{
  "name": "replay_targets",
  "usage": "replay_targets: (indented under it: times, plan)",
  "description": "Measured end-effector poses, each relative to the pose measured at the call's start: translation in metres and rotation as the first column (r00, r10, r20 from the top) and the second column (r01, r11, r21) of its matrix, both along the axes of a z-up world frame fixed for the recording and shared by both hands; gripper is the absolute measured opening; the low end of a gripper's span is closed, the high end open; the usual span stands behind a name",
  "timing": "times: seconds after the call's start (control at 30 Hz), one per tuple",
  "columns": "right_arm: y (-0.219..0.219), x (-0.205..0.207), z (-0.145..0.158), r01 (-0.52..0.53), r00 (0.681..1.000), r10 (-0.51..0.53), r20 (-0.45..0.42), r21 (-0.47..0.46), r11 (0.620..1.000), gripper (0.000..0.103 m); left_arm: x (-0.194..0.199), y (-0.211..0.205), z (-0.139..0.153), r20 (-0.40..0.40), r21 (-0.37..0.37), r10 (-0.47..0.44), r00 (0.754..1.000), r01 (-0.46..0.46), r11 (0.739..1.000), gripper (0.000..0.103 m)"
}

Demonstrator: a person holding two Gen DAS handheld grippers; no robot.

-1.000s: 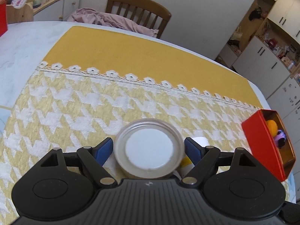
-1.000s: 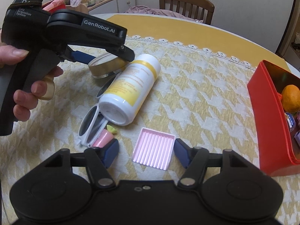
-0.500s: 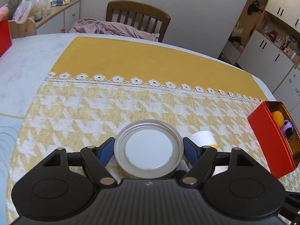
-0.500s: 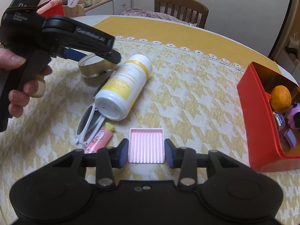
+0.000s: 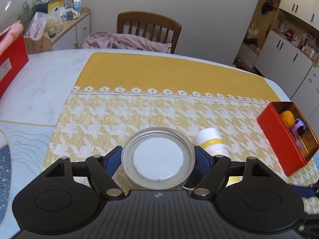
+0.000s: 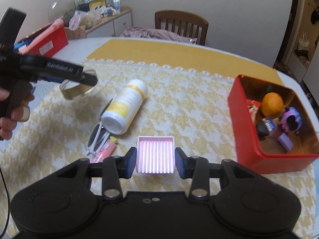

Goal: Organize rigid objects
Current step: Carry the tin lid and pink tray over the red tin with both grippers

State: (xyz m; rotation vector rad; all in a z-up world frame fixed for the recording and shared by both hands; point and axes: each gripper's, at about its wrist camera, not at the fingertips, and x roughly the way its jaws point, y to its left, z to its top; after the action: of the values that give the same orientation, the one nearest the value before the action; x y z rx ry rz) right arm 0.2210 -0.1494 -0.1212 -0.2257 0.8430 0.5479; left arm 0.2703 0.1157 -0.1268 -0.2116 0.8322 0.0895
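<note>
The left hand-held gripper [image 5: 157, 159] clasps a round metal lid with a white centre [image 5: 158, 158]; the right hand-held gripper [image 6: 156, 160], its jaws just closed, clamps a pink ribbed square tray [image 6: 156, 155], both lifted off the bench [image 5: 39, 83], probably bound for the open red tin box [image 6: 247, 139] to the right.

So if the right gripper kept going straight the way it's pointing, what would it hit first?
Probably the bare yellow patterned cloth just beyond the pink ridged tray it holds. The white bottle lies left of that line and the red box right of it, though depth is hard to judge.
</note>
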Motion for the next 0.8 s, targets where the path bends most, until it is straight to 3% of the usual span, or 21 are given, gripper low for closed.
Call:
replay_targets:
  times: [0.43, 0.8]
  plan:
    - [-0.057, -0.007, 0.048, 0.020, 0.997, -0.024, 0.069, 0.059, 0.998, 0.040, -0.035, -0.054, 0.048, 0.057, 0.049, -0.118, 0.991, 0.115, 0.992, 0.077]
    - [-0.117, 0.011, 0.067, 0.047, 0.993, -0.055, 0.106, 0.081, 0.996, 0.040, -0.029, -0.130, 0.078, 0.106, 0.095, -0.219, 0.970, 0.210, 0.973, 0.077]
